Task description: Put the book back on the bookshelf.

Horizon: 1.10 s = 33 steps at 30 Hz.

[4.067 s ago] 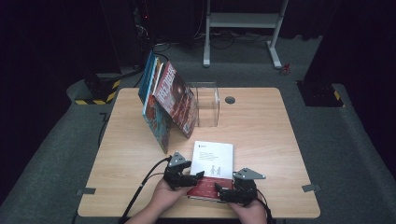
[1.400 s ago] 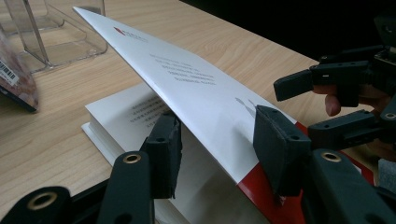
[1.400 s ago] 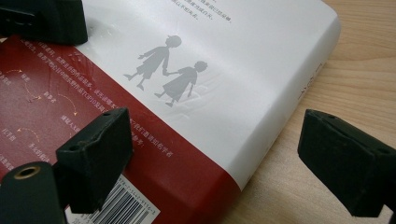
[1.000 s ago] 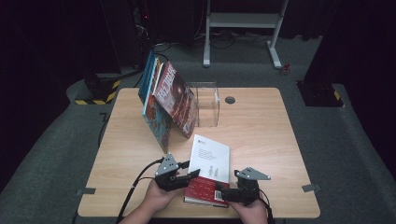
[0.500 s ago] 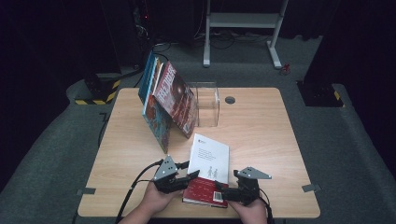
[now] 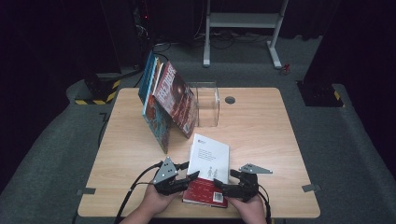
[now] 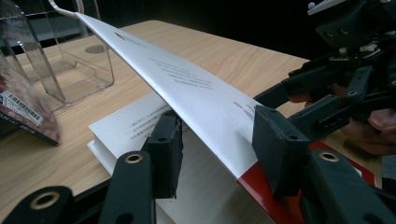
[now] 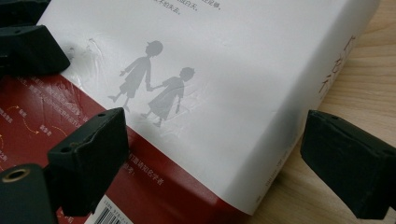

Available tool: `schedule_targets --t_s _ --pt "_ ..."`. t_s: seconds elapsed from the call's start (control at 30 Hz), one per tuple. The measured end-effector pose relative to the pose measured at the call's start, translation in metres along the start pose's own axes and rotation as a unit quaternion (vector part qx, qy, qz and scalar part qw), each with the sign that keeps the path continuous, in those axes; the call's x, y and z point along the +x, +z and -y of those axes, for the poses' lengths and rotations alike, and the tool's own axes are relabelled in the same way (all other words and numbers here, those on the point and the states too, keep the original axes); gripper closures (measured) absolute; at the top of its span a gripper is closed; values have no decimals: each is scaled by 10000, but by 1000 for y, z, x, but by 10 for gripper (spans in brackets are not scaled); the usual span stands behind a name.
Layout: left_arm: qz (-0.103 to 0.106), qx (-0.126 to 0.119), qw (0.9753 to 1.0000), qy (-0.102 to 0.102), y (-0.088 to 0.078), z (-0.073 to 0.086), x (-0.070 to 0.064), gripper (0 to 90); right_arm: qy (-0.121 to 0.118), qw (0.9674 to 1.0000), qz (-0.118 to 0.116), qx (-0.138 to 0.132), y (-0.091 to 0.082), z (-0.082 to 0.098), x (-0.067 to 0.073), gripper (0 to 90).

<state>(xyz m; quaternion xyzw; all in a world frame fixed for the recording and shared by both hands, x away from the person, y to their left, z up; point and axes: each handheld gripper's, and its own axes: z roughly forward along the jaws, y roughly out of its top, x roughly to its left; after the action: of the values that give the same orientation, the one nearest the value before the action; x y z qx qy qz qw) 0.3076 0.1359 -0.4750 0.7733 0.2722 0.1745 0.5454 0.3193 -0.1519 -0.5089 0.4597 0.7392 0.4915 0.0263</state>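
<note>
- Now the left claw (image 7: 212,140) stands open, its jaws either side of the book's (image 6: 210,168) lifted cover (image 7: 187,88).
- Right claw (image 8: 219,168) open, straddling the book's spine corner on the surface (image 6: 261,126).

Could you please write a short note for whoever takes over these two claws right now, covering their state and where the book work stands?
Left claw: jaws open around the raised cover of the book, one pad under it, one above.
Right claw: open, astride the book's spine corner, not gripping.
The book lies flat at the table's near edge, cover lifted off the pages.
Other books lean by the clear stand.
Left, probably: raise the book and stand it with the others.
</note>
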Motion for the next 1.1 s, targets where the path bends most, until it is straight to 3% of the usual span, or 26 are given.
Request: schedule_targets --t_s 0.07,0.23,0.47,1.1 --pt "-9 10 10000 12 0 0 0 539 113 9999 -115 18 2 -1 -2 71" --pt "-21 29 10000 -78 1 1 1 539 128 9997 -226 38 6 -3 -7 69" --pt "-31 9 10000 -46 0 1 0 539 417 9982 -408 111 9 -6 -17 69" --pt "-77 -19 9999 -64 -1 2 -1 539 698 9954 -652 116 14 -7 -27 70"
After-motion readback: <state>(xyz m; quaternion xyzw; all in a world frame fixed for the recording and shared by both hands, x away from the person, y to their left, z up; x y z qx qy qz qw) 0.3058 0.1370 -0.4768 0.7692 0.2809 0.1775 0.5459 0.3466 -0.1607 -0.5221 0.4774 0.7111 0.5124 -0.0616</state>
